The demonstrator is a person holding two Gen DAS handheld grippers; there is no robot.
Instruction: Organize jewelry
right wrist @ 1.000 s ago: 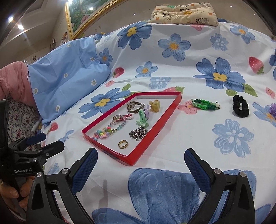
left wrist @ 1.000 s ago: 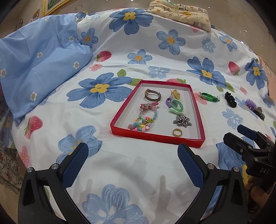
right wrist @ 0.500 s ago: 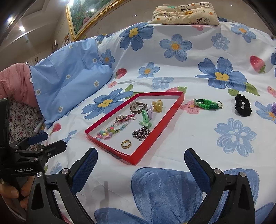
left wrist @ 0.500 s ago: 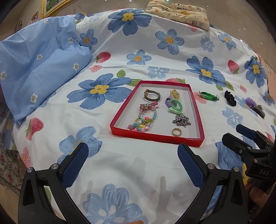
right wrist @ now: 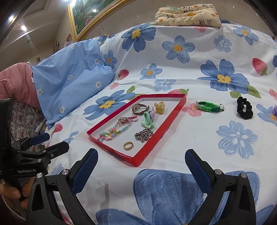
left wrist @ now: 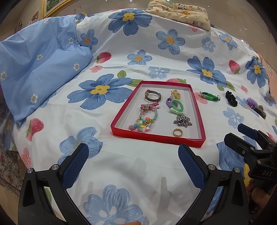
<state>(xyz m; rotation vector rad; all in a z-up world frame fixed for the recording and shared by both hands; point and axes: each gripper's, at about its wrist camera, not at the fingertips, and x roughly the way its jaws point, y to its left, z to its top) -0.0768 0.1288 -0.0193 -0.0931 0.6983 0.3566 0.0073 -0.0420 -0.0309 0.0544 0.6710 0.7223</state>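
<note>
**Both grippers spread wide before the red jewelry tray on the bed**

At the bottom of the left wrist view the left gripper (left wrist: 133,156) stood with its blue-padded fingers wide apart and nothing between them, above the flowered bedspread (left wrist: 121,166). The right gripper (right wrist: 141,162) filled the bottom of its own view the same way, spread and empty; it also showed at the right edge of the left view.

Just beyond the left gripper, at frame centre, lay the red tray (left wrist: 155,137). Nearest in it sat a gold ring (left wrist: 177,132), with a silver chain (left wrist: 182,120) behind it and a colourful bead bracelet (left wrist: 144,121) to the left. Farther back were a green hair tie (left wrist: 177,104), a watch (left wrist: 152,95) and a yellow clip (left wrist: 175,94).

To the right of the tray, on the bedspread, lay a green woven bracelet (right wrist: 209,106), and farther right a black scrunchie (right wrist: 244,107), apart from each other.

A light blue pillow (left wrist: 39,69) occupied the upper left, and a panda-print cushion (left wrist: 180,13) lay at the top edge.
</note>
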